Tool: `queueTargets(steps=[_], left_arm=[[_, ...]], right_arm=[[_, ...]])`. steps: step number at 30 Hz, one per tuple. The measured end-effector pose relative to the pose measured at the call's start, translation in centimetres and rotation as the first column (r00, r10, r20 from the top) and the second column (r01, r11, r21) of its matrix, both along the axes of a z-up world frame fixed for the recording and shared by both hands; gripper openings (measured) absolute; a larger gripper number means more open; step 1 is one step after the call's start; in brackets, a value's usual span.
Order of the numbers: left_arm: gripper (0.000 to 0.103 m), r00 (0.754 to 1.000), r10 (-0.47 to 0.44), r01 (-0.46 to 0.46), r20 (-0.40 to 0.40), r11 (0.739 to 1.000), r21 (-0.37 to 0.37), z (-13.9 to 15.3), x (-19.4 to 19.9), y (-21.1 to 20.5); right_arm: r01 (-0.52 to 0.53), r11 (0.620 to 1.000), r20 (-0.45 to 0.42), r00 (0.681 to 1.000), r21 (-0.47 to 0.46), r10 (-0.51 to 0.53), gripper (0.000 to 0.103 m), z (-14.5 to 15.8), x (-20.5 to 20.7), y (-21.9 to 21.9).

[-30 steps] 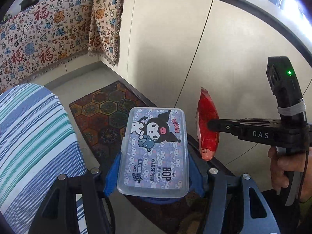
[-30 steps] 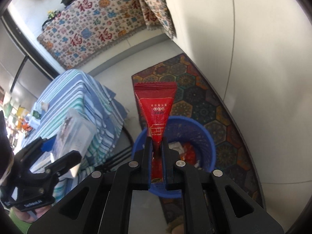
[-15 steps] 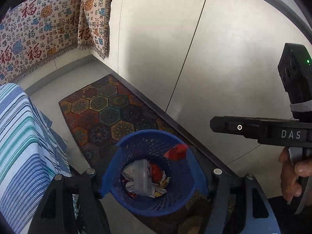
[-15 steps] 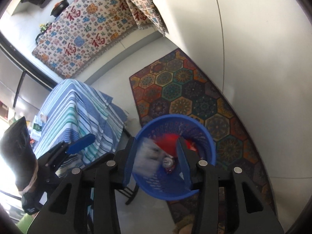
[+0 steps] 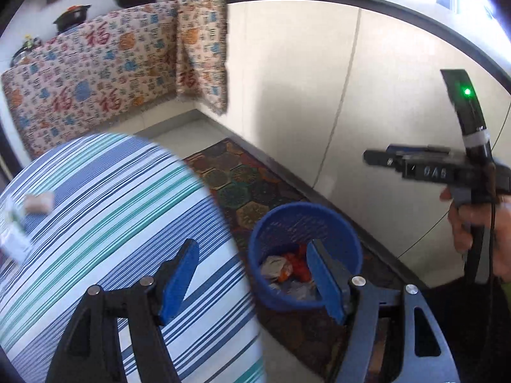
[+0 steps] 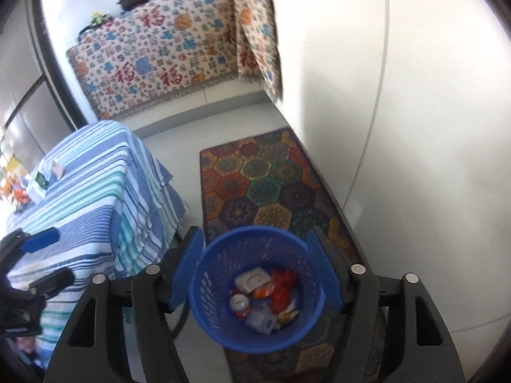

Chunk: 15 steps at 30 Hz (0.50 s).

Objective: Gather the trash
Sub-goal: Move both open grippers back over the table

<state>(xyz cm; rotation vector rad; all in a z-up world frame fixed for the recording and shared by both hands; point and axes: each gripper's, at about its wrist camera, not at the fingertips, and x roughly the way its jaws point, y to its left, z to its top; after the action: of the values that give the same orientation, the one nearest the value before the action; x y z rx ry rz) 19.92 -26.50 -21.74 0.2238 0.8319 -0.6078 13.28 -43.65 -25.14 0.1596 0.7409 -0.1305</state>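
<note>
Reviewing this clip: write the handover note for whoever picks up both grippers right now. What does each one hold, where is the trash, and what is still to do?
Left gripper: open, empty, between the striped table and the blue basket.
Right gripper: open, empty, directly above the basket.
Done: wrappers, a red packet and a clear plastic box lie in the basket, which stands on the patterned rug.
Left: a few small items remain on the table's far side, a small packet and a white carton among them; too blurred to name more. Pick these up next and drop them in the basket.
</note>
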Motion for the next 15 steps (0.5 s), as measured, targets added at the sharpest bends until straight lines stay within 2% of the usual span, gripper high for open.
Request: queueTargets(steps=[2, 6, 8, 11, 15], left_arm=[[0.071, 0.999, 0.048, -0.048, -0.004, 0.999, 0.015, -0.1, -0.5, 3.5], [0.071, 0.986, 0.168, -0.168, -0.018, 0.985, 0.043, -0.9, -0.9, 11.6], [0.072, 0.975, 0.222, -0.220, -0.025, 0.974, 0.059, -1.3, -0.8, 15.3], [0.072, 0.955, 0.293, -0.290, -0.038, 0.954, 0.070, -1.7, -0.3, 19.9], [0.072, 0.927, 0.372, -0.368, -0.047, 0.927, 0.075, -2.4, 0.7, 25.5]], right_arm=[[-0.044, 0.998, 0.021, 0.999, -0.043, 0.045, 0.076, 0.3, 0.2, 2.6], [-0.138, 0.989, 0.038, 0.989, -0.054, 0.141, 0.077, 1.2, 0.7, 8.3], [-0.206, 0.977, 0.053, 0.976, -0.054, 0.209, 0.081, 1.8, 0.9, 12.0], [-0.304, 0.953, 0.064, 0.950, -0.017, 0.304, 0.090, 2.1, 1.5, 18.0], [-0.415, 0.909, 0.011, 0.910, 0.046, 0.415, 0.091, 1.0, 3.9, 26.1]])
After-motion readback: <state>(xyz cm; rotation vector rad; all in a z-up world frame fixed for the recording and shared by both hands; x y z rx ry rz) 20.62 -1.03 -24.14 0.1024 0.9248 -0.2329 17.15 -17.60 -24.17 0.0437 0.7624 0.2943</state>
